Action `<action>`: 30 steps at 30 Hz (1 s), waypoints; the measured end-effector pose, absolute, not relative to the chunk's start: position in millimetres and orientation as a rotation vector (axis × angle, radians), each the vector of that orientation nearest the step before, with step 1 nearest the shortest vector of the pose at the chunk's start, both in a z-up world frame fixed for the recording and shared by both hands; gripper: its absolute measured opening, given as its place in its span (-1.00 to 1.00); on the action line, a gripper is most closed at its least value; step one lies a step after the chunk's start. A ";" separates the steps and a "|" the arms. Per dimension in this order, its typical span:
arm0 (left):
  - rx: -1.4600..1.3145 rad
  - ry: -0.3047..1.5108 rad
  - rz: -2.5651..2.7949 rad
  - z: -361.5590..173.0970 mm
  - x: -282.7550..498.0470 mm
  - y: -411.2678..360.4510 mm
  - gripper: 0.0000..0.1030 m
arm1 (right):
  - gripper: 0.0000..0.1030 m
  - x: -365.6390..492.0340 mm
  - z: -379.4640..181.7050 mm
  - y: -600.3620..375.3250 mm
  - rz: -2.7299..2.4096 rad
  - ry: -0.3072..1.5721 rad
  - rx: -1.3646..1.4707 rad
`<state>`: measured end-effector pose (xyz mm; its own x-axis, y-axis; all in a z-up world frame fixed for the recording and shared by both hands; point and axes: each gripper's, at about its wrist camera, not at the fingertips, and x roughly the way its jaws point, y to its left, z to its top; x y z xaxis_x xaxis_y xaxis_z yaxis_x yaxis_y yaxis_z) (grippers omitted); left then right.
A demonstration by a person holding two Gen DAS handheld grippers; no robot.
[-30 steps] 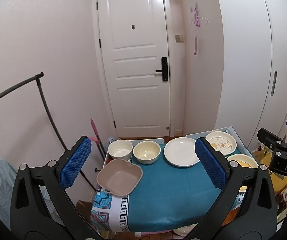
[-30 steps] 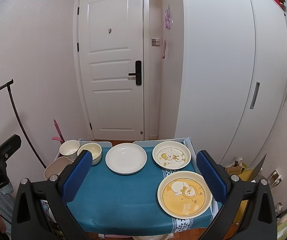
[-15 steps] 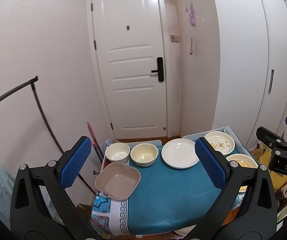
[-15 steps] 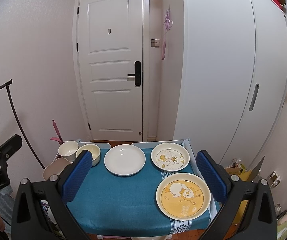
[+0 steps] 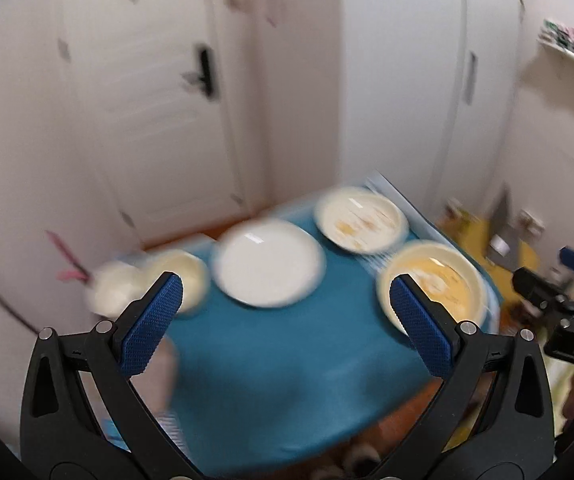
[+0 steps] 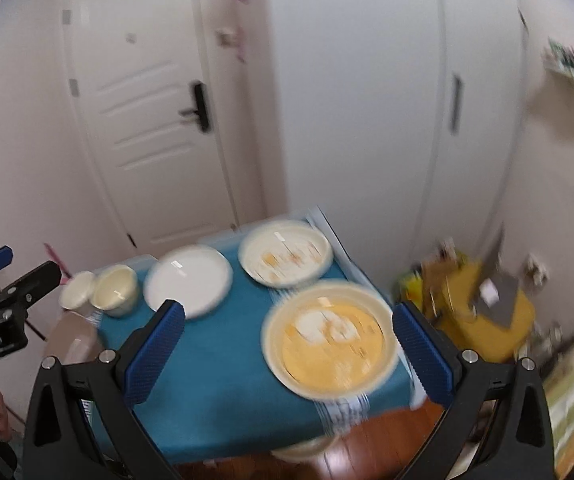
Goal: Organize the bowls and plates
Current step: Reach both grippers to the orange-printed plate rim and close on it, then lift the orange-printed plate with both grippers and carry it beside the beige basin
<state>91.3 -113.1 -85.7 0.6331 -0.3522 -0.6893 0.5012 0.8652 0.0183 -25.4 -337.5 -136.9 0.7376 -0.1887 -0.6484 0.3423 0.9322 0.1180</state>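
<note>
A small table with a teal cloth (image 6: pixel 223 384) holds a yellow cartoon plate (image 6: pixel 330 345) at the front right, a cream cartoon plate (image 6: pixel 285 256) behind it, a plain white plate (image 6: pixel 189 280), two cream bowls (image 6: pixel 115 290) (image 6: pixel 77 295) and a tan square bowl (image 6: pixel 73 340) at the left edge. My right gripper (image 6: pixel 287 354) is open and empty above the yellow plate. My left gripper (image 5: pixel 285 320) is open and empty above the table's middle, in front of the white plate (image 5: pixel 267 267). Both views are motion-blurred.
A white door (image 6: pixel 147 120) stands behind the table and white wardrobes (image 6: pixel 367 100) to the right. A yellow box with clutter (image 6: pixel 483 308) sits on the floor at the right. A pink-handled tool (image 5: pixel 67 264) leans at the left.
Both grippers have swung right and tilted down toward the table; the plates now look larger and closer. Both stay open and empty.
</note>
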 end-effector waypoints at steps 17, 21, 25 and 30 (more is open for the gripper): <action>0.285 1.228 -0.708 -275.4 162.7 -261.2 0.45 | -0.02 -4.5 -306.4 -482.4 -0.251 0.937 0.582; 0.297 1.265 -0.696 -293.3 171.7 -275.5 0.31 | -0.37 16.1 -327.6 -500.7 -0.203 0.977 0.616; 0.309 1.291 -0.691 -302.9 177.8 -281.3 0.02 | -0.52 28.0 -338.6 -512.1 -0.184 0.994 0.625; 0.301 1.327 -0.691 -313.5 183.0 -281.0 -0.38 | -0.72 35.0 -343.7 -517.7 -0.166 0.996 0.630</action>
